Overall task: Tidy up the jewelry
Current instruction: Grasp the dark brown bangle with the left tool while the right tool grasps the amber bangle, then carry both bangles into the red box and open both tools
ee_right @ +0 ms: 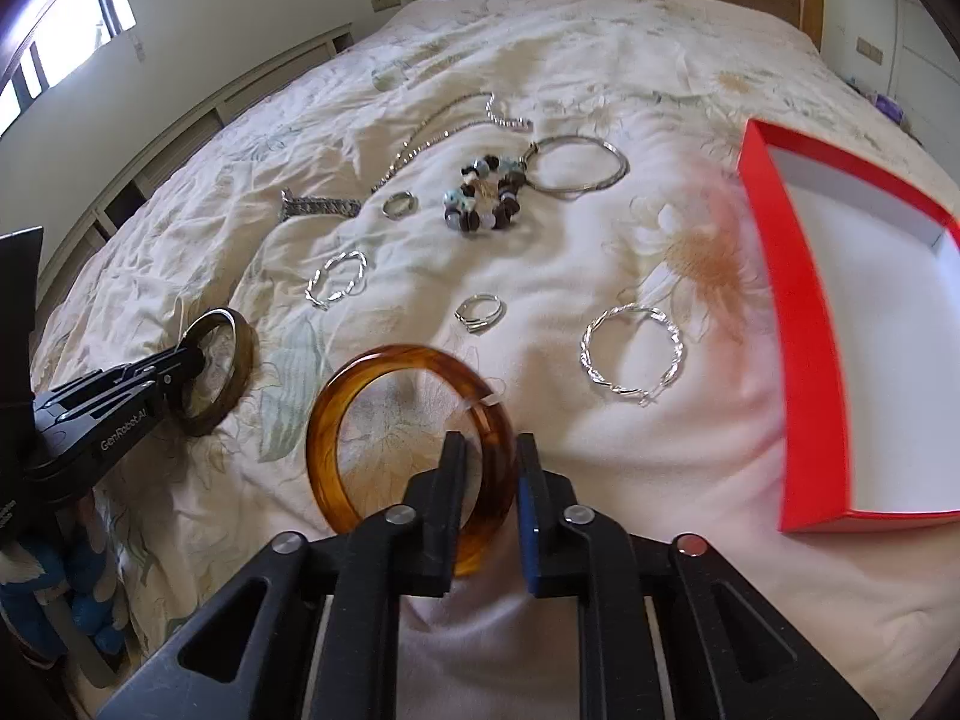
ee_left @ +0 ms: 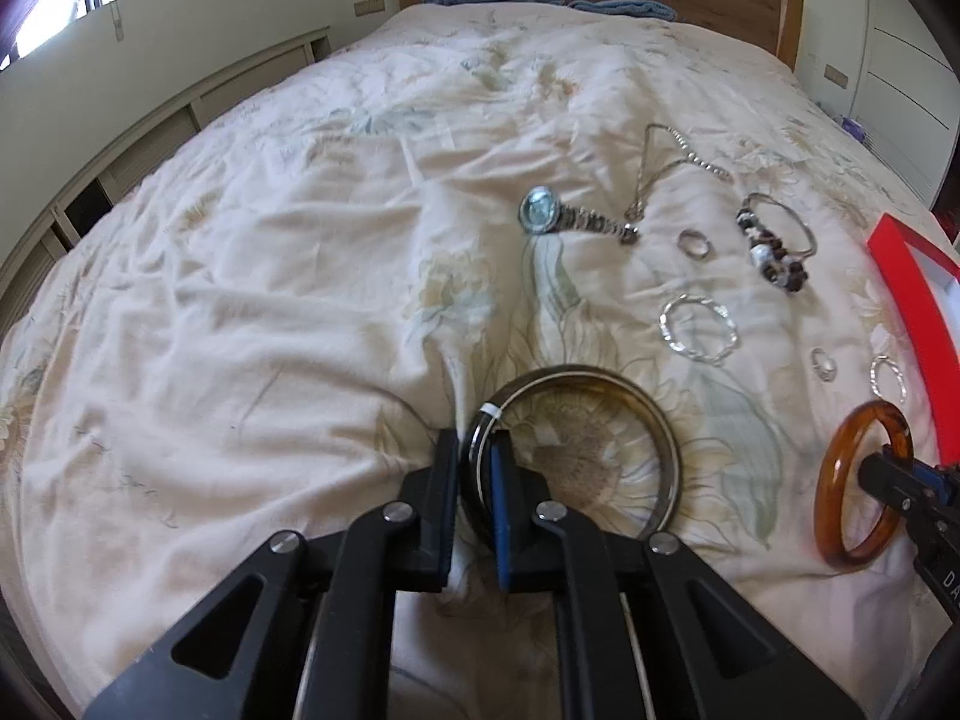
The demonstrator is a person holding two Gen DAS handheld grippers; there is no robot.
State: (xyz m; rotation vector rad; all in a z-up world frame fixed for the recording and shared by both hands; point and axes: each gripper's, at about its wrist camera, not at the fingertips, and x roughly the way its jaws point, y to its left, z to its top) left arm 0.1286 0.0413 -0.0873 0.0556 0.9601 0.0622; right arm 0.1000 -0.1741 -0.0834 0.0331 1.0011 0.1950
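Jewelry lies spread on the bed [ee_right: 630,432], and we hold two pieces. Our left gripper [ee_left: 478,450] is clamped on the near-left rim of the dark bangle [ee_left: 660,420], one finger inside the ring and one outside; the bangle is tilted, its far rim up off the bedspread. Our right gripper [ee_right: 491,456] is clamped the same way on the right side of the amber bangle [ee_right: 384,360], which also stands tilted.

Beyond the amber bangle, a small ring [ee_right: 479,311] lies near, with a twisted silver hoop [ee_right: 631,354] to its right and a second hoop [ee_right: 337,279] to its left. Further up the bed we note a beaded bracelet [ee_right: 486,198] touching a thin silver bangle [ee_right: 579,165], a band ring [ee_right: 399,204] just left of the beads, a chain necklace [ee_right: 444,126], and a watch [ee_left: 543,211] on its metal strap.

At right, a red tray [ee_right: 774,276] with white lining sits open, nothing visible inside.
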